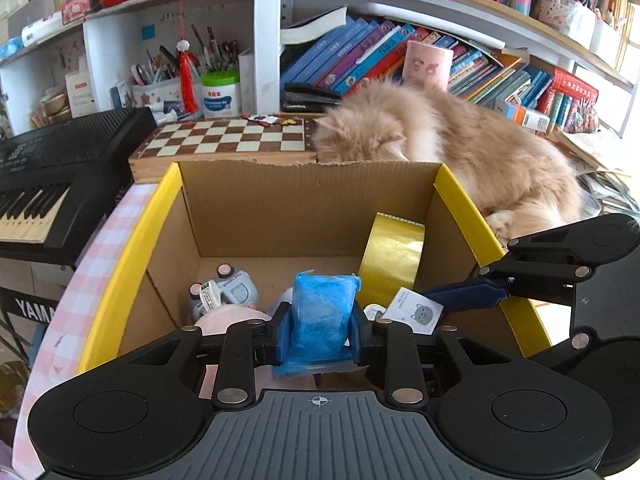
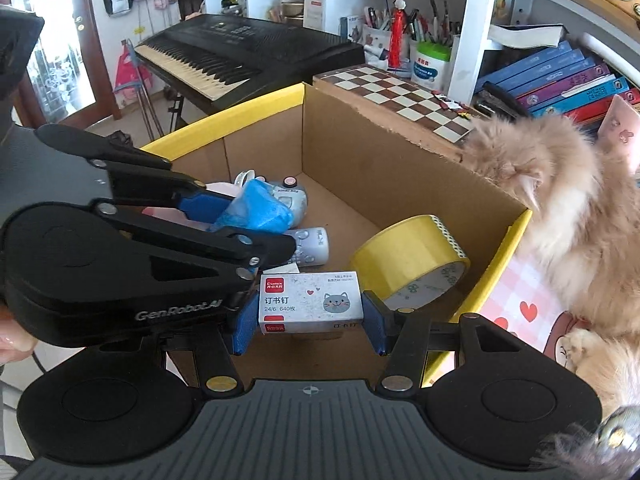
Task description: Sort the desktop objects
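Both grippers hang over an open cardboard box [image 2: 360, 160], ready to drop things in. The left gripper [image 1: 320, 332] pinches a blue packet [image 1: 322, 312]; the right gripper [image 2: 310, 312] clamps a staple box [image 2: 310, 302] near the front wall. A yellow tape roll [image 2: 412, 256] leans against the box's right wall.

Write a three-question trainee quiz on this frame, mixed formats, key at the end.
1. True or false: the left tool is shut on the blue packet.
2. What does the right tool hold: A) tape roll, B) staple box, C) chessboard?
3. Fill in: the yellow tape roll lies inside the ____.

Key: 1 true. 2 B, the staple box. 3 cardboard box.
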`<control>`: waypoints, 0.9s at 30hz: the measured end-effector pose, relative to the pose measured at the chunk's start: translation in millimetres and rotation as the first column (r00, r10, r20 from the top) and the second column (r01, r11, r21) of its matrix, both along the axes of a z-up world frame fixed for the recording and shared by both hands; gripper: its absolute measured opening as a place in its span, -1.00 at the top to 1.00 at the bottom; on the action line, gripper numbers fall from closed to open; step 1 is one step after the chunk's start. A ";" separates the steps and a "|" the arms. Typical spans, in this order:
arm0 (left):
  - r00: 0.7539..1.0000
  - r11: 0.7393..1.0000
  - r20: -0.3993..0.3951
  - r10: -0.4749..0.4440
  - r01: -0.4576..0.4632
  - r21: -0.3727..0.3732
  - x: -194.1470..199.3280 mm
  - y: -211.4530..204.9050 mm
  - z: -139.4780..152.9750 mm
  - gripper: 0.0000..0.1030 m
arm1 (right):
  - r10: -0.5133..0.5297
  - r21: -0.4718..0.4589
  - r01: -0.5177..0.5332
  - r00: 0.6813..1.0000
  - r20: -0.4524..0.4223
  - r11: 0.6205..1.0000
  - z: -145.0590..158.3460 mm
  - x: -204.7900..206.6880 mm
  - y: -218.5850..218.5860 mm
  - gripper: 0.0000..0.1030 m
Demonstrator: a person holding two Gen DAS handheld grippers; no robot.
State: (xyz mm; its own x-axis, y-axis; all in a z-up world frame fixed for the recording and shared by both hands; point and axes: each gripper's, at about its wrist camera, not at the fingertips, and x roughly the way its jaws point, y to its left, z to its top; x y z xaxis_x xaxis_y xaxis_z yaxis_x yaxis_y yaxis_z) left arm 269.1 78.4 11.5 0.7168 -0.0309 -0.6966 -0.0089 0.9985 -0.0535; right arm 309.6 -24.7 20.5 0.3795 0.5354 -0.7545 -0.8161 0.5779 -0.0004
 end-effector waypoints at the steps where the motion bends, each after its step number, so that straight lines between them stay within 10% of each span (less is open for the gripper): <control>1: 1.000 1.000 0.000 0.002 -0.002 -0.004 0.2 0.2 -0.3 0.45 | 0.001 0.002 -0.001 1.000 -0.002 1.000 -0.2 0.0 0.4 0.00; 7: 1.000 0.999 0.002 0.020 -0.020 -0.037 -2.6 2.9 -0.5 0.36 | -0.004 0.006 0.004 1.000 0.000 1.000 -0.3 0.7 0.1 -0.01; 12: 0.998 0.998 0.035 0.059 -0.058 -0.035 -9.2 4.4 5.2 -0.50 | -0.031 0.012 0.031 0.999 0.018 0.999 -0.2 -3.5 -1.6 -0.03; 27: 0.989 0.999 0.144 0.042 -0.039 -0.024 -58.8 3.9 35.0 -0.59 | -0.231 0.112 0.218 0.966 0.114 0.969 21.1 -40.2 -29.9 -0.08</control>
